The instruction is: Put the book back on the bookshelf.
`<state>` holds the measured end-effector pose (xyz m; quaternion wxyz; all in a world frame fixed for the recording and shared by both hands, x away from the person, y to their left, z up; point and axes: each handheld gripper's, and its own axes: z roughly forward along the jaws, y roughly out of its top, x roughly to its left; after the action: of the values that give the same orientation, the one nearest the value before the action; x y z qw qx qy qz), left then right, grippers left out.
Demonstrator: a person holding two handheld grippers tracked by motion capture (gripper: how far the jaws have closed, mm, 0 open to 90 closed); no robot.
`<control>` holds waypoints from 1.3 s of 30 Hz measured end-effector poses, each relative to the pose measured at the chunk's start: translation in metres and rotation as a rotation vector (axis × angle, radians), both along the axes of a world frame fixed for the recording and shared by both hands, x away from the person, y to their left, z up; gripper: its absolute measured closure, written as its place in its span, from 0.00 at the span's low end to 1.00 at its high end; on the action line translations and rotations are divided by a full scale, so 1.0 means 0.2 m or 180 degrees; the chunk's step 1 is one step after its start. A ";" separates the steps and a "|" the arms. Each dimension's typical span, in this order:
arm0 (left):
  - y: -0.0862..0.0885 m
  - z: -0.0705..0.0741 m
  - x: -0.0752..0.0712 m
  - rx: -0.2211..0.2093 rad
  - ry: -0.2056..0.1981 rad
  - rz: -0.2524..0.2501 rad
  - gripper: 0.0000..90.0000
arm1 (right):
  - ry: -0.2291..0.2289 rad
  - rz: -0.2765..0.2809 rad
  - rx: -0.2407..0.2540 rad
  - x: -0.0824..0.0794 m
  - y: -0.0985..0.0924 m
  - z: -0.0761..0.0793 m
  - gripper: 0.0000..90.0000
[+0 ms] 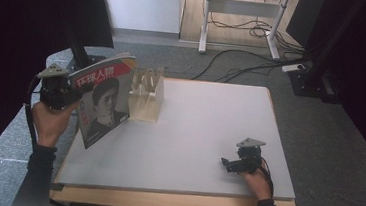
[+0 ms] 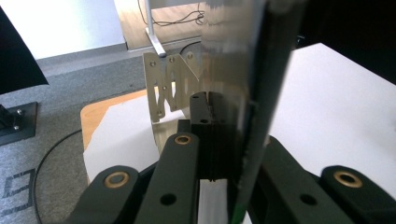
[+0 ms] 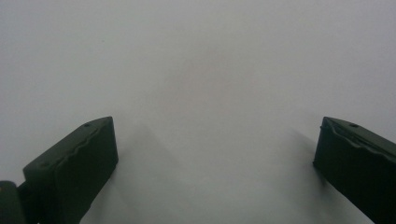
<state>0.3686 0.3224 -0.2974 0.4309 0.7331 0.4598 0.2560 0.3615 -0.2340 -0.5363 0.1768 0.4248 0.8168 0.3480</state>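
Note:
A magazine (image 1: 103,98) with a red masthead and a portrait on its cover is held upright above the table's left edge. My left gripper (image 1: 74,93) is shut on its left edge; in the left gripper view the magazine (image 2: 243,84) runs edge-on between the closed jaws. Just right of it stands a pale wooden slotted rack (image 1: 147,96), seen beyond the jaws as the rack (image 2: 170,86). My right gripper (image 1: 227,163) rests low over the white table (image 1: 208,130) near the front right, jaws wide apart with nothing between them (image 3: 215,154).
The white board lies on a wooden tabletop (image 1: 172,202). Beyond it are grey carpet, cables (image 1: 244,63), a desk frame (image 1: 241,18) and a dark monitor stand (image 1: 83,49) at the back left.

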 end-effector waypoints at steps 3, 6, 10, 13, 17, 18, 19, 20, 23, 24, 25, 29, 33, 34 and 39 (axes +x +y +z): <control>-0.01 -0.01 0.06 0.0004 -0.0001 0.0057 0.97 | -0.0001 0.0008 -0.0004 0.00 0.00 0.00 0.00; -0.03 -0.02 0.11 0.0015 -0.0018 0.0096 0.97 | -0.0002 0.0010 -0.0005 0.00 0.00 0.00 0.00; -0.07 -0.05 0.19 0.0020 -0.0044 0.0124 0.97 | 0.0005 0.0007 -0.0004 0.00 0.00 0.00 0.00; -0.10 -0.07 0.25 -0.0020 -0.0081 0.0159 0.97 | 0.0007 0.0002 0.0000 0.00 0.00 0.00 0.00; -0.13 -0.11 0.31 -0.0067 -0.0127 0.0203 0.97 | 0.0003 0.0005 -0.0001 0.00 0.00 0.00 0.00; -0.13 -0.12 0.32 -0.0076 -0.0144 0.0213 0.97 | 0.0000 0.0001 0.0000 0.00 0.00 0.00 0.00; -0.14 -0.13 0.33 -0.0065 -0.0161 0.0219 0.97 | -0.0001 0.0002 0.0000 0.00 0.00 0.00 0.00; -0.14 -0.14 0.34 -0.0064 -0.0183 0.0214 0.97 | 0.0000 0.0002 0.0001 0.00 0.00 0.00 0.00; -0.14 -0.18 0.36 -0.0058 -0.0180 0.0179 0.97 | 0.0001 0.0008 -0.0002 0.00 0.00 0.00 0.00; -0.13 -0.18 0.36 -0.0074 -0.0149 0.0144 0.96 | 0.0001 0.0009 -0.0002 0.00 0.00 0.00 0.00; -0.13 -0.18 0.36 -0.0057 -0.0116 0.0107 0.96 | 0.0001 0.0009 -0.0002 0.00 0.00 0.00 0.00; -0.11 -0.14 0.36 0.0121 0.0195 -0.0028 0.95 | -0.0003 0.0004 -0.0002 0.00 0.00 0.00 0.00; -0.10 -0.10 0.35 0.0313 0.0534 -0.0081 0.94 | -0.0004 0.0003 -0.0002 0.00 0.00 0.00 0.00; -0.10 -0.10 0.35 0.0313 0.0534 -0.0081 0.96 | -0.0004 0.0003 -0.0002 0.00 0.00 0.00 0.00; -0.06 -0.11 0.33 0.0067 0.0372 0.0059 0.97 | -0.0003 0.0003 -0.0001 0.00 0.00 0.00 0.00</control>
<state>0.4356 0.3109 -0.3196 0.3933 0.7470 0.4881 0.2216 0.3615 -0.2341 -0.5364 0.1770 0.4242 0.8170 0.3481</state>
